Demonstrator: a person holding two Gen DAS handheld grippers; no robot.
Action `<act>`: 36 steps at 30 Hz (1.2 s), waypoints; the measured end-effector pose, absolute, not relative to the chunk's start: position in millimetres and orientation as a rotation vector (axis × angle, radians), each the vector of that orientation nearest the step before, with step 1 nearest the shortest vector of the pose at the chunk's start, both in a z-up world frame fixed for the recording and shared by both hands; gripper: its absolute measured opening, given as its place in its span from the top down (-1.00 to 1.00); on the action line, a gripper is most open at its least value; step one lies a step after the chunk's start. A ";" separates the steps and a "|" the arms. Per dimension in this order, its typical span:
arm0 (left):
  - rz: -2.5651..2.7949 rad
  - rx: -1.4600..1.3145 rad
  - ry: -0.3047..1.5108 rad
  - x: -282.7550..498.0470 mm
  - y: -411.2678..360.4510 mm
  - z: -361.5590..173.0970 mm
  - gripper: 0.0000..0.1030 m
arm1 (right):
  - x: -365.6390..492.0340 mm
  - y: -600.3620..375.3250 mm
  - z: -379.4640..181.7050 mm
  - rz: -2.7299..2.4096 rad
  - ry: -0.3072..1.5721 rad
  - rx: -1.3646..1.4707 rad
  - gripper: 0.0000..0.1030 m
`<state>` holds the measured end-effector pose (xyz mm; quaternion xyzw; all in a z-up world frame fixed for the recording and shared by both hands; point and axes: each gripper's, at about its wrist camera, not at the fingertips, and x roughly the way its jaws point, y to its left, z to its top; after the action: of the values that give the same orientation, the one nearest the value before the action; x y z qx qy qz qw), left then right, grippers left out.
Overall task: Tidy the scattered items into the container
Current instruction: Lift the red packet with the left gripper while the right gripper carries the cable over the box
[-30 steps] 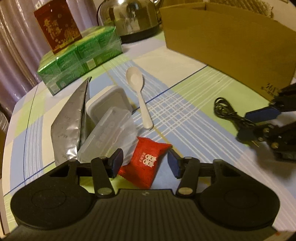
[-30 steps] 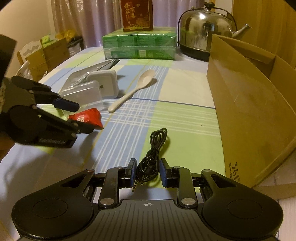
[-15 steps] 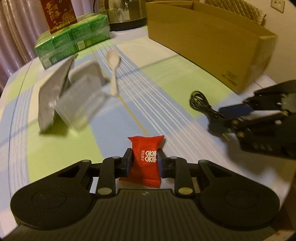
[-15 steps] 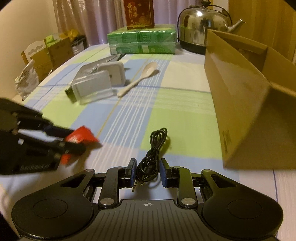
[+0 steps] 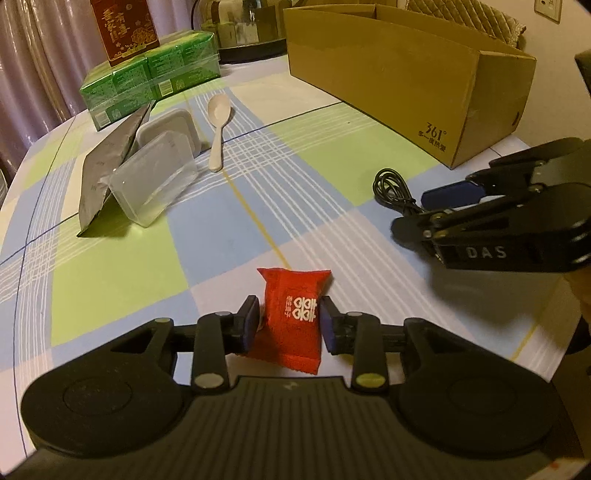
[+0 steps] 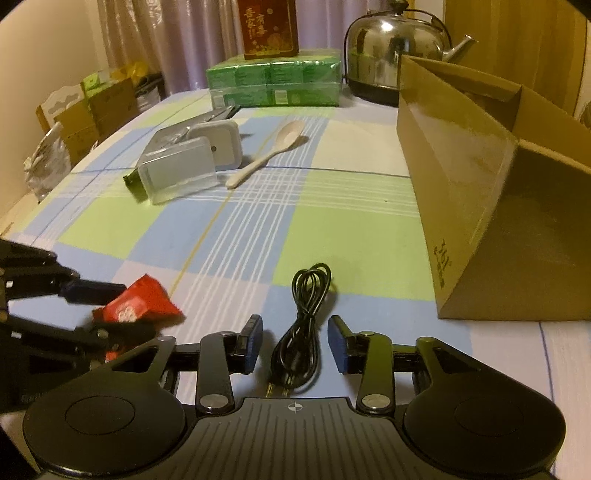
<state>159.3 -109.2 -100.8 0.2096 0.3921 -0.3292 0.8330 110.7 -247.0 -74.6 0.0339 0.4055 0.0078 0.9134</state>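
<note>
A red snack packet (image 5: 291, 314) sits upright between the pads of my left gripper (image 5: 290, 323), which is shut on it above the checked tablecloth. The right wrist view shows that packet (image 6: 136, 302) in the left gripper (image 6: 122, 310) at the lower left. A coiled black cable (image 6: 310, 288) lies on the cloth, its plug end between the fingers of my right gripper (image 6: 295, 339); the fingers stand open with small gaps on either side. The open cardboard box (image 5: 388, 74) stands at the right, close to the cable (image 5: 391, 188) and the right gripper (image 5: 413, 210).
A white spoon (image 5: 218, 122), a clear plastic tub (image 5: 155, 181), a white lidded tub (image 5: 170, 125) and a silver foil pouch (image 5: 107, 170) lie at the left middle. Green packs (image 5: 147, 81) with a red carton (image 5: 123, 26) and a steel kettle (image 6: 395, 48) stand at the back.
My left gripper closed on the red packet and carried it toward the near table edge. My right gripper, shut on the cable before, has spread its fingers.
</note>
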 end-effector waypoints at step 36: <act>-0.691 0.396 0.795 133.1 -111.5 -65.7 0.59 | 77.1 -247.3 -32.5 0.004 0.716 0.029 0.78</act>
<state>133.1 -111.5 -65.7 0.1878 0.3770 -0.3275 0.8458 77.1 -247.3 -32.5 0.0143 0.3504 0.0021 0.9365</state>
